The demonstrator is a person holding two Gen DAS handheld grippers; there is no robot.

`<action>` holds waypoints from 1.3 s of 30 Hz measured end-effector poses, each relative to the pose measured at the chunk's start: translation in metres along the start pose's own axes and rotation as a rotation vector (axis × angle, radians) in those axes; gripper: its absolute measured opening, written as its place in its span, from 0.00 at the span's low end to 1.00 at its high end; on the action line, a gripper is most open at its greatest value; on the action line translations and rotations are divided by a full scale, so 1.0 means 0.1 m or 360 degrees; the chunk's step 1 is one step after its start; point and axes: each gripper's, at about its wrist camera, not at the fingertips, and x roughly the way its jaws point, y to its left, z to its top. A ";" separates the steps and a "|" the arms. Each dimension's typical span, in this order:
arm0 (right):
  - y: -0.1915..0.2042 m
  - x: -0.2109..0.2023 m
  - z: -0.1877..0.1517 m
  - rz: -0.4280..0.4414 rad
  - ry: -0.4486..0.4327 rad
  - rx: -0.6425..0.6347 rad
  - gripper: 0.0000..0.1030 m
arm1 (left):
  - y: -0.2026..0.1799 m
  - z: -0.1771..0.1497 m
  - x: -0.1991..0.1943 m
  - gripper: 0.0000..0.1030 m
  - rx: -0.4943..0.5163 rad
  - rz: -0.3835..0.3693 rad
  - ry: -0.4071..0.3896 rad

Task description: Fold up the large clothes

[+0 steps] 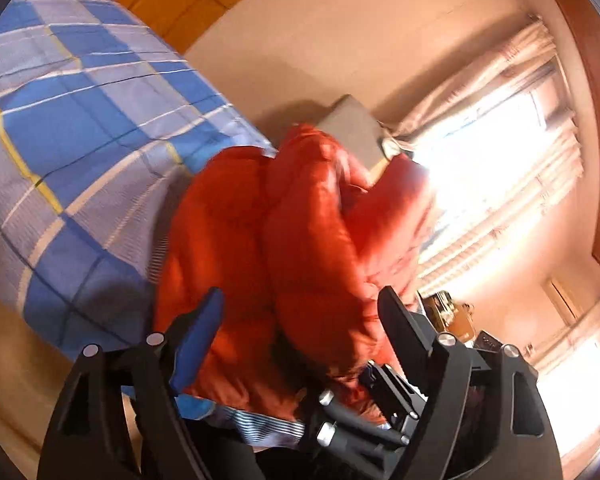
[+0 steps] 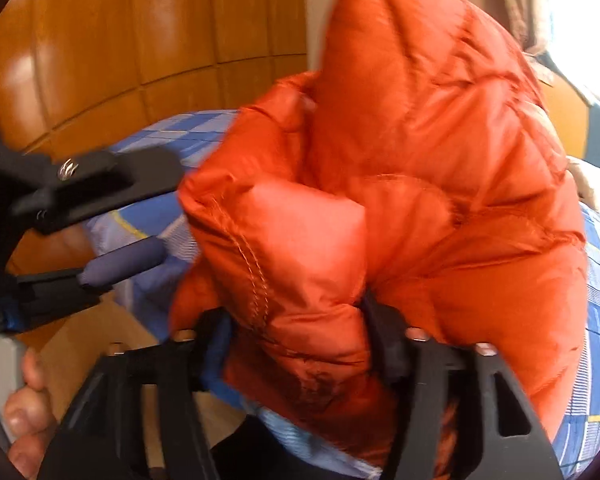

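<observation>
A puffy orange down jacket (image 2: 420, 160) lies bunched up on a bed with a blue checked cover (image 1: 80, 140). My right gripper (image 2: 298, 320) stands open with a thick fold of the jacket bulging between its two fingers. In the left wrist view the jacket (image 1: 300, 220) fills the space ahead of my left gripper (image 1: 300, 296), whose jaws stand wide. The right wrist view shows that left gripper (image 2: 168, 208) from the side, open, its tips just beside the jacket's stitched edge with bed cover showing between them.
A glossy wooden headboard (image 2: 120, 40) rises behind the bed. A grey box-like thing (image 1: 352, 132) sits past the jacket, before a bright window with curtains (image 1: 500, 140). A person's fingers (image 2: 24, 408) show at the lower left.
</observation>
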 end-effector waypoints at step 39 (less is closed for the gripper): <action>0.15 -0.37 -0.32 0.0153 -0.0036 -0.0257 0.76 | -0.28 -0.03 0.39 0.64 0.0374 0.0039 0.0321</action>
